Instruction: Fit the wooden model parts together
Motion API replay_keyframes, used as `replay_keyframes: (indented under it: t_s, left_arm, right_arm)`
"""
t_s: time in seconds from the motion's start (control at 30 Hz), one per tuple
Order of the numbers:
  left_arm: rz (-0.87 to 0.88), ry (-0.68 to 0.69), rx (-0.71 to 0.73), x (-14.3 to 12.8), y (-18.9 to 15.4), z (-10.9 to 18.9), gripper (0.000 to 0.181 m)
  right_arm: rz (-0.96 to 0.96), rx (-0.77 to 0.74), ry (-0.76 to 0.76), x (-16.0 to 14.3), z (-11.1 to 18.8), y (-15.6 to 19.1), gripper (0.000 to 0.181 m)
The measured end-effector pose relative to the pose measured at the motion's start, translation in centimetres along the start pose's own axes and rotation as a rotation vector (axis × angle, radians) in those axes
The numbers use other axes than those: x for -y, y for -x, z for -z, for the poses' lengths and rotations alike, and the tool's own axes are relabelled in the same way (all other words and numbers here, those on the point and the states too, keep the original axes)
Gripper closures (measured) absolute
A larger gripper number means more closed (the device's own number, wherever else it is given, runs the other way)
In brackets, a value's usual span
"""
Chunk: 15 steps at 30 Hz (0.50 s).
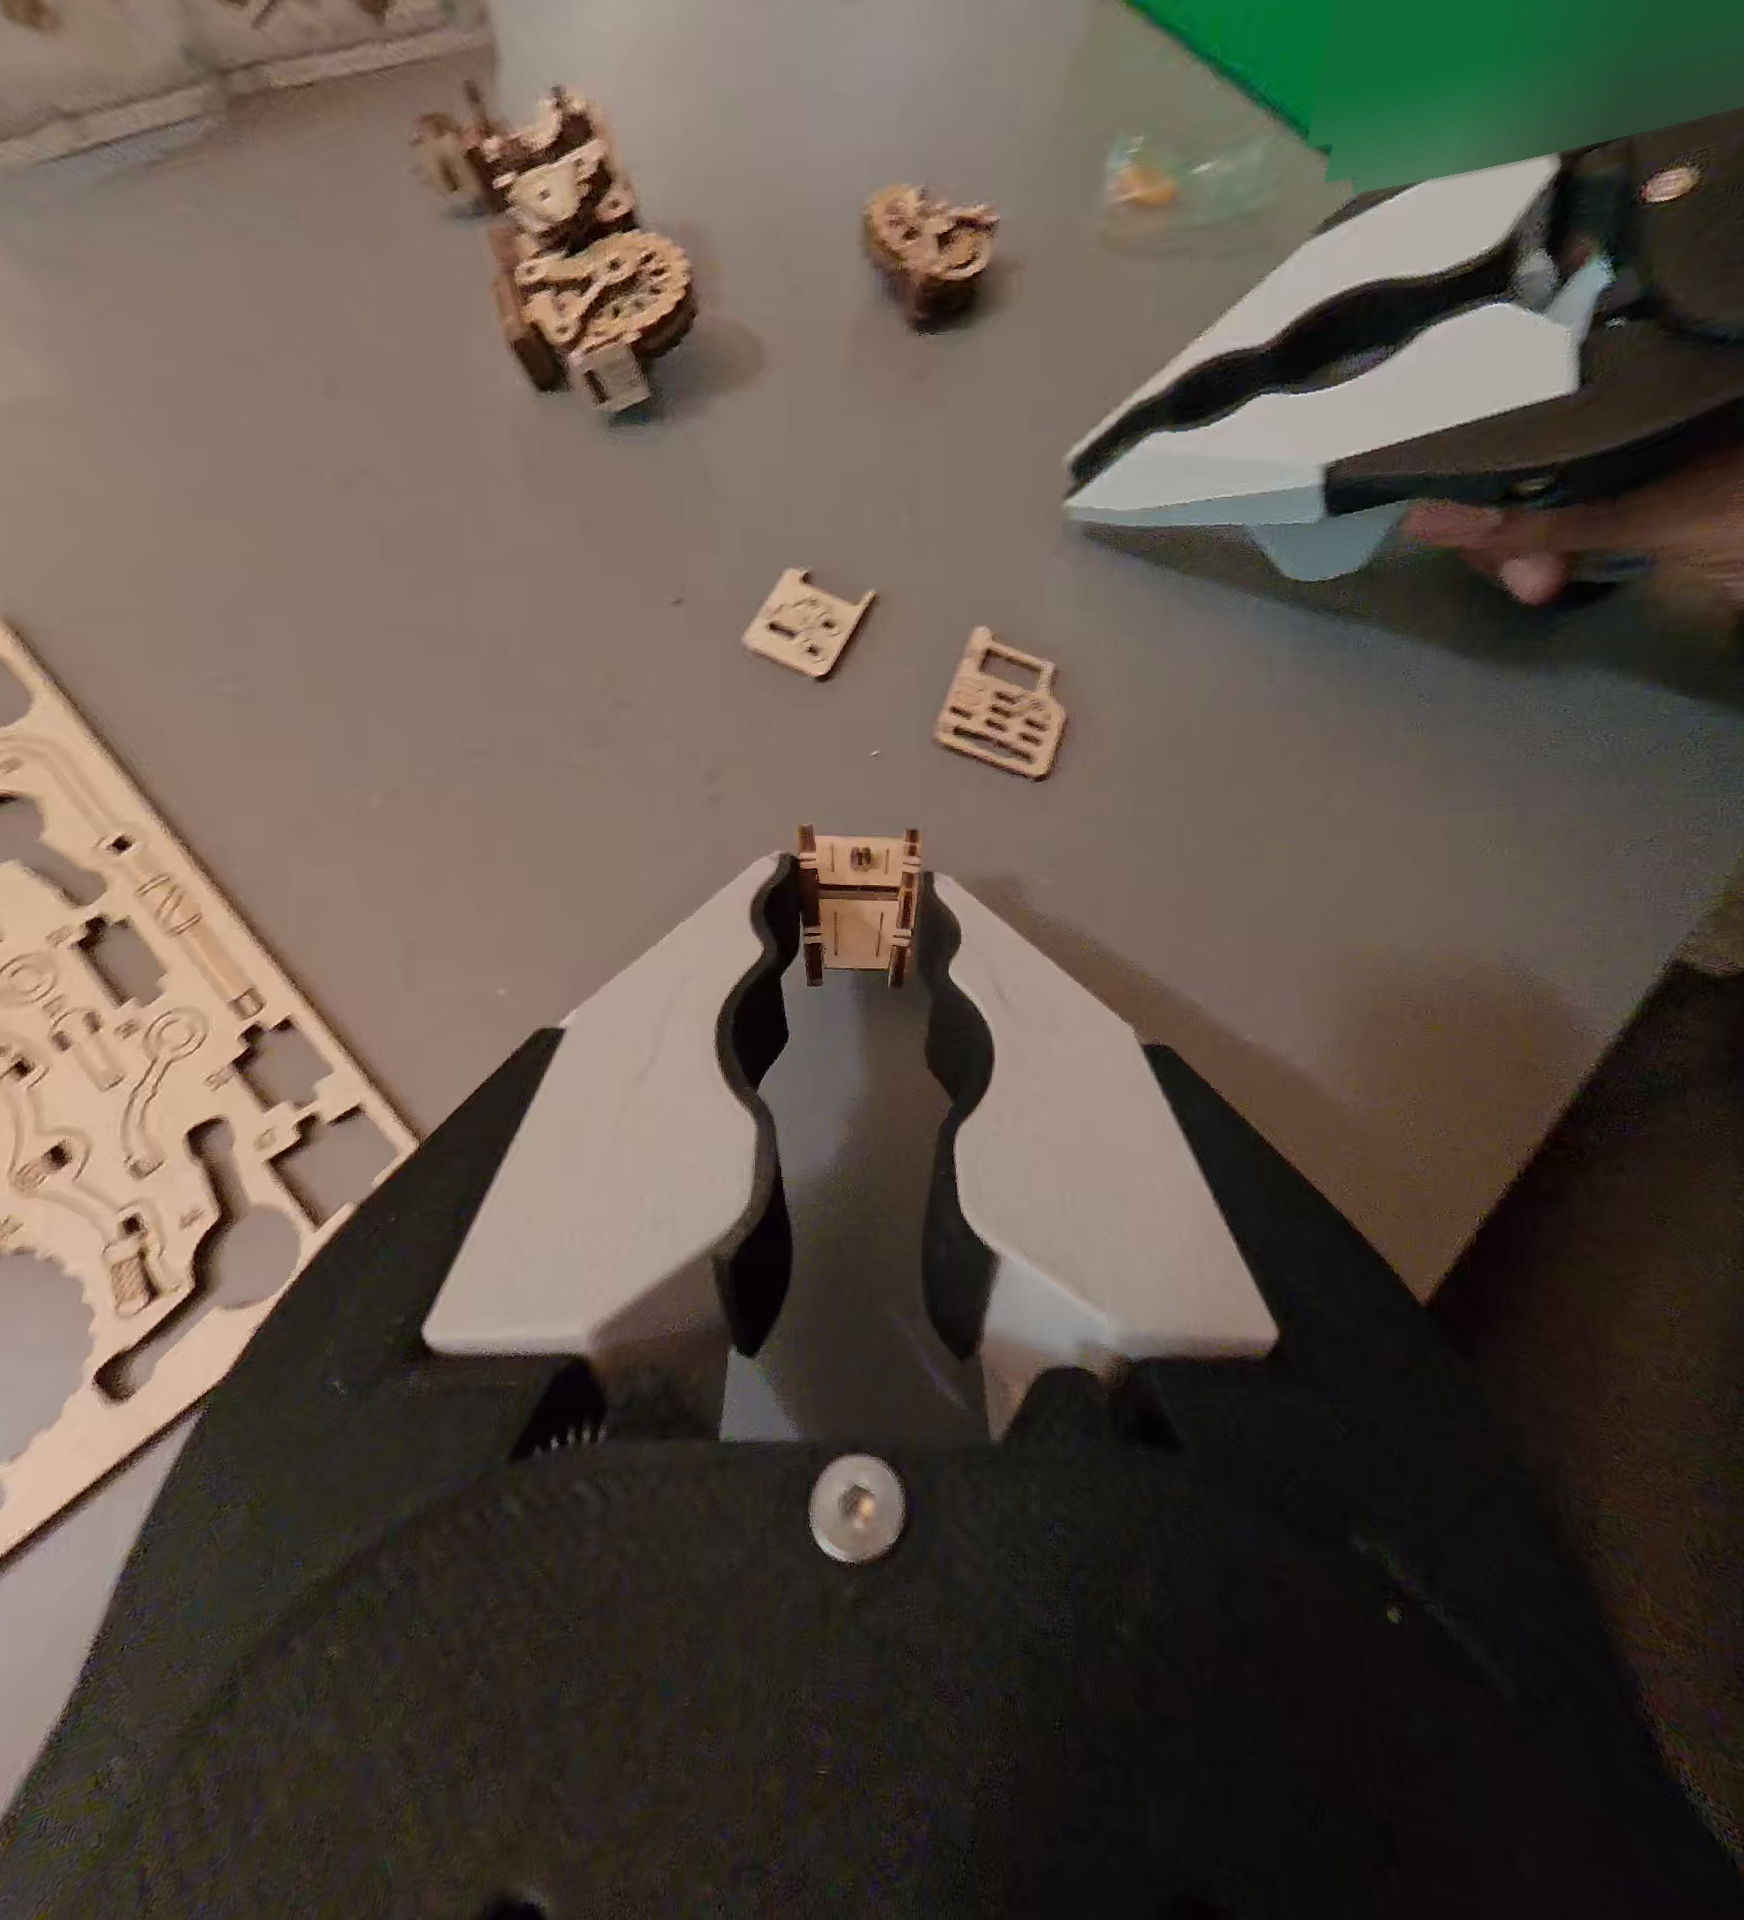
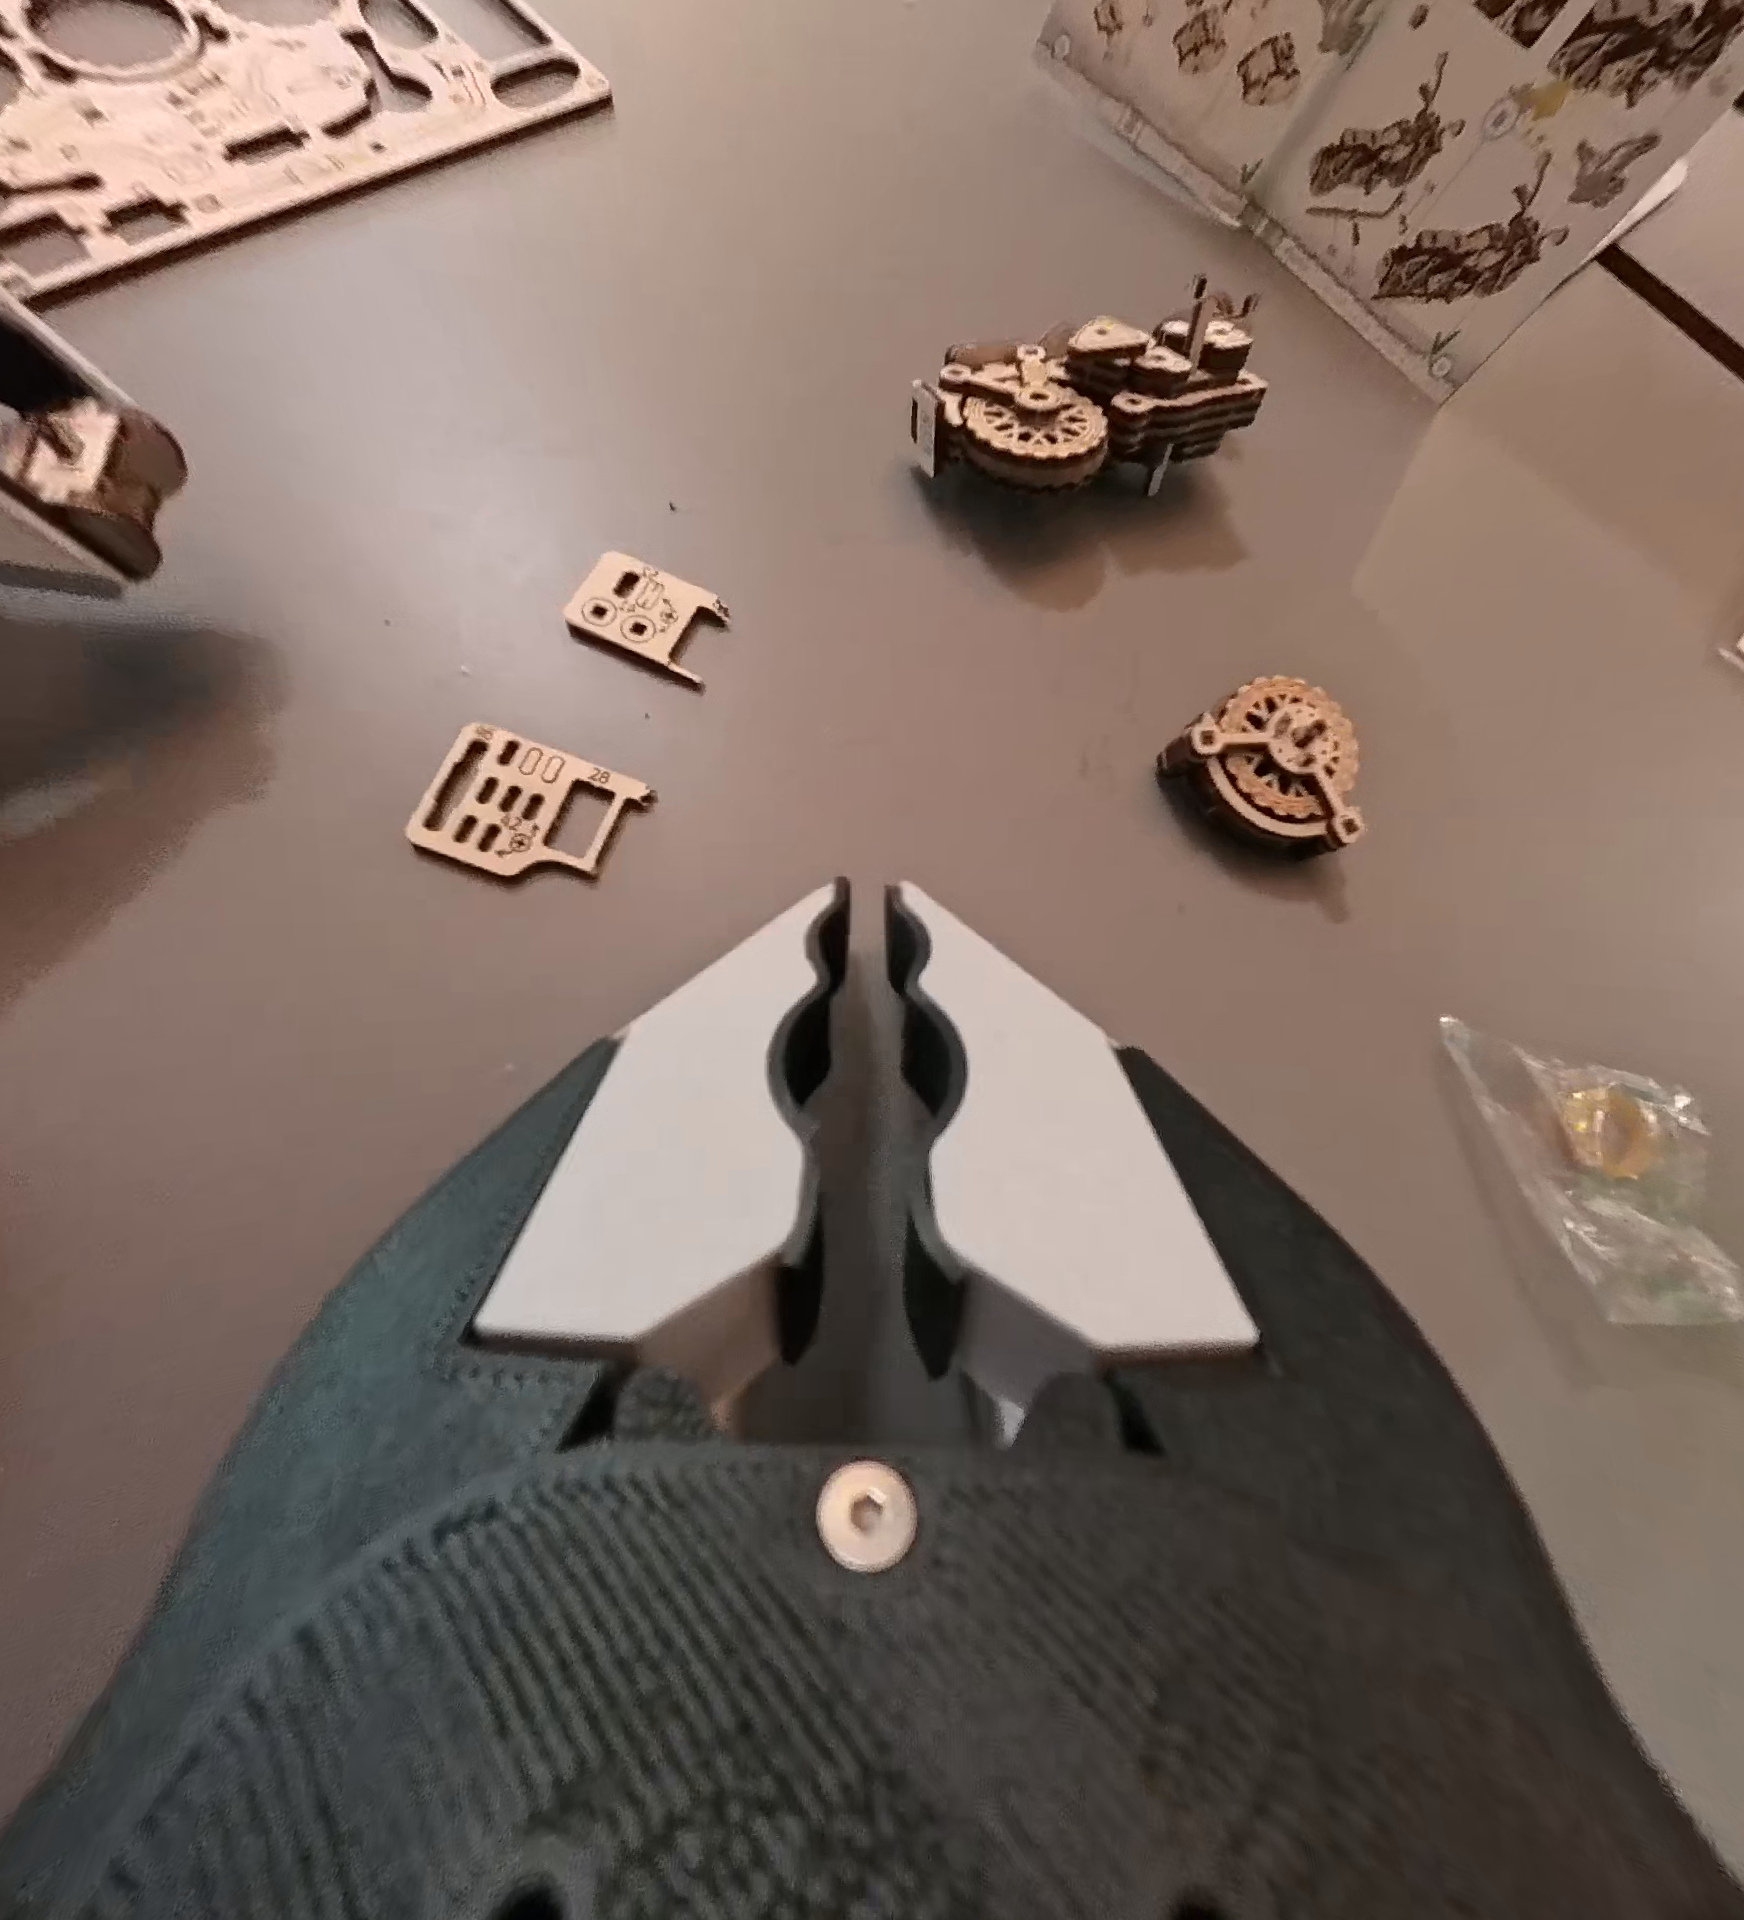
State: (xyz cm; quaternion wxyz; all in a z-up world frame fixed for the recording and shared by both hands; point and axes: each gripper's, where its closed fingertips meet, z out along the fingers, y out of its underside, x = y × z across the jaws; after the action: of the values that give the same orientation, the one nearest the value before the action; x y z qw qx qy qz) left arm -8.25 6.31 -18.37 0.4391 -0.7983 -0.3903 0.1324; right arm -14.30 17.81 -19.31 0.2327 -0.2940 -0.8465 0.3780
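My left gripper (image 1: pixel 857 894) is shut on a small pale wooden box-shaped sub-assembly (image 1: pixel 857 909), held upright between its fingertips just above the grey table (image 1: pixel 432 520). Two flat wooden plates (image 1: pixel 808 623) (image 1: pixel 1001 704) lie on the table just beyond it. My right gripper (image 2: pixel 866 894) is shut and empty, hovering low over the table; it also shows in the left wrist view (image 1: pixel 1086 488) at the upper right. The plates show in the right wrist view (image 2: pixel 644 618) (image 2: pixel 525 805), ahead and left of its tips. The left gripper appears blurred at that view's left edge (image 2: pixel 89 478).
A larger built wooden model (image 1: pixel 577 260) (image 2: pixel 1086 416) and a small gear assembly (image 1: pixel 930 249) (image 2: pixel 1263 769) stand farther back. A punched-out wooden parts sheet (image 1: pixel 68 1039) (image 2: pixel 224 125) lies to the left. A clear plastic bag (image 2: pixel 1616 1174) and an instruction booklet (image 2: pixel 1419 135) lie to the right. There is about 15 centimetres between the tips of the two grippers.
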Motion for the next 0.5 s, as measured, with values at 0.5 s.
replay_keyframes:
  t_s: [0.5]
  left_arm:
    - [-0.268, 0.205, -0.359, -2.2, -7.2, -2.3, 0.159]
  right_arm:
    - [-0.042, 0.112, -0.108, 1.4, 2.1, 1.7, 0.170]
